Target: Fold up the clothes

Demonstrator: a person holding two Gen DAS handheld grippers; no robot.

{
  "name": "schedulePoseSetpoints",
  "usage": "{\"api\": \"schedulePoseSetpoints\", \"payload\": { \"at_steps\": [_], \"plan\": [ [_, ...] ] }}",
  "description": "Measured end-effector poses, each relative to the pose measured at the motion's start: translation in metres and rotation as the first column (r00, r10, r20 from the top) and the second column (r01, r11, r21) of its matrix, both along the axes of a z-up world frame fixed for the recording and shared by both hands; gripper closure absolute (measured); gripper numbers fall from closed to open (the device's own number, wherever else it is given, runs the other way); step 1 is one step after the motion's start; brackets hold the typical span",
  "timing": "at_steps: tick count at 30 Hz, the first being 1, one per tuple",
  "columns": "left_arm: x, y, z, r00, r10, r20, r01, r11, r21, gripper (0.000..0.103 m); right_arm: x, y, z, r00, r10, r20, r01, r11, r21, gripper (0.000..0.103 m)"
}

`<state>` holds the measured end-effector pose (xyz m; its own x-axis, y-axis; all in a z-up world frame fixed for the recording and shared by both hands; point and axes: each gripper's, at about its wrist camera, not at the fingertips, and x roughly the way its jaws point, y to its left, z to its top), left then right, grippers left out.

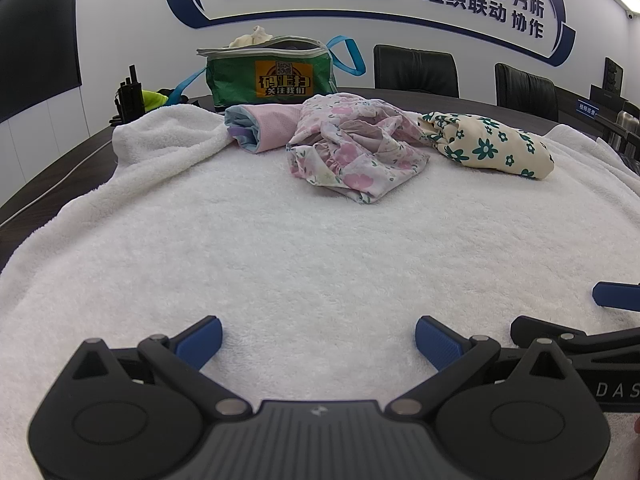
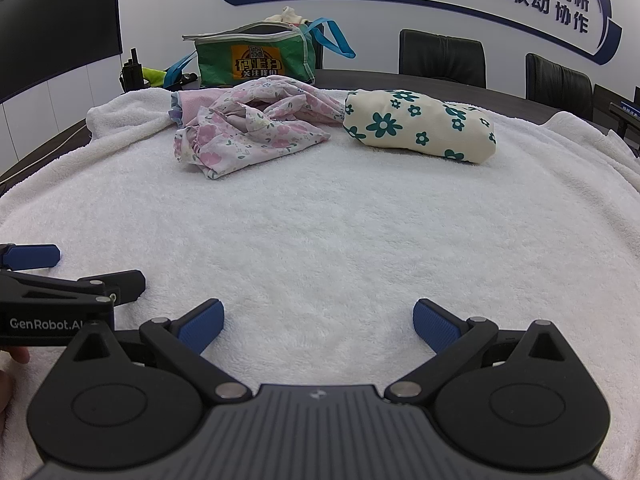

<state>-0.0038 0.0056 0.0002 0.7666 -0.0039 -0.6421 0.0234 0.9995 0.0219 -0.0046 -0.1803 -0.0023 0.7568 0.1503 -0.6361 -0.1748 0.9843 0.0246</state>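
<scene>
Two spread, empty grippers, left gripper [image 1: 318, 336] and right gripper [image 2: 316, 320], face a limp pink floral garment [image 1: 352, 148] ahead; pinching its gathered hem seems best.

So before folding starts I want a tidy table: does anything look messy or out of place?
The pink floral garment lies crumpled in a heap on the white towel, unlike the neat green-flowered bundle beside it. Both grippers are open and empty.

Dark table [image 1: 60, 168] carries white towel [image 1: 320, 248], green bag [image 1: 272, 76]. On towel: crumpled pink floral garment [image 1: 356, 152], folded cream green-flowered garment [image 1: 492, 144], pink mesh piece [image 1: 264, 128].
</scene>
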Motion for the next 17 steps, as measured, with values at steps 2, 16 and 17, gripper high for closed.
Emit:
{"api": "schedulePoseSetpoints", "payload": {
  "at_steps": [2, 16, 17],
  "plan": [
    [0.0, 0.0, 0.0, 1.0, 0.0, 0.0, 0.0, 1.0, 0.0, 0.0, 0.0001, 0.0, 0.0, 1.0, 0.0, 0.0, 0.0, 1.0, 0.0, 0.001],
    [0.0002, 0.0001, -0.0001, 1.0, 0.001, 0.0, -0.001, 1.0, -0.001, 0.0, 0.0019, -0.0006, -0.0007, 1.0, -0.019, -0.004, 0.019, 1.0, -0.006, 0.001],
    [-0.0002, 0.0, -0.0001, 1.0, 0.002, 0.0, -0.002, 1.0, -0.001, 0.0, 0.002, -0.0006, -0.0007, 1.0, -0.019, -0.004, 0.019, 1.0, -0.006, 0.001]
  ]
}}
